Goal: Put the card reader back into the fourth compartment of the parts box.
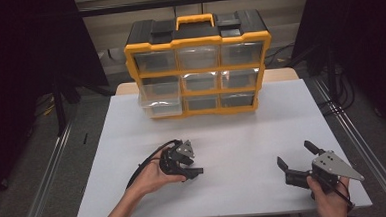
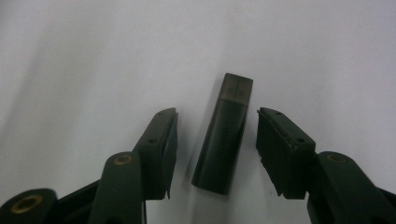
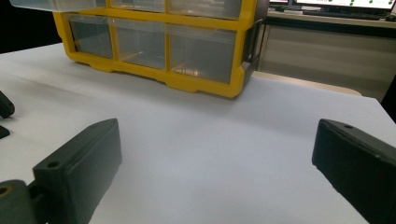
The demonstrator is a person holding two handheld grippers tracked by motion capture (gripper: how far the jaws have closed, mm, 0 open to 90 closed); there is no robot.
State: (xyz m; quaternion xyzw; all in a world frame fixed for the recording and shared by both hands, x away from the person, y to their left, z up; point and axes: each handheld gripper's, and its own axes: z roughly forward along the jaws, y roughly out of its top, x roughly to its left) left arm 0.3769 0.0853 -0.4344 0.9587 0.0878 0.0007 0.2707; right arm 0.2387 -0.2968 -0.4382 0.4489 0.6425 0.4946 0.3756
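Handling of the small dark block should be easy, I think: it looks like a stiff plastic piece, light, with smooth and maybe a little slippery sides. It is long and narrow, with a slightly different cap part at its far end. The best place to take it is across the two long sides, near the middle of its length, so that it does not swing or tip when lifted. A grip too close to one end could let it turn between the pads.

The block lies flat on the white worktop, in the part nearer to the front edge and somewhat left of the middle. The left hand-held gripper stands over it with one jaw on each long side. The jaws are about half open; a gap of white surface is visible on both sides, so the pads do not press on the block yet. The right hand-held gripper rests near the front right corner of the worktop, jaws wide apart and with nothing between them.

The left gripper view gives the block and the gaps beside it clearly, while in the high view the person's left hand and its tool cover that spot. The high view gives the yellow and black drawer cabinet at the back edge, with one left drawer pulled out a little.
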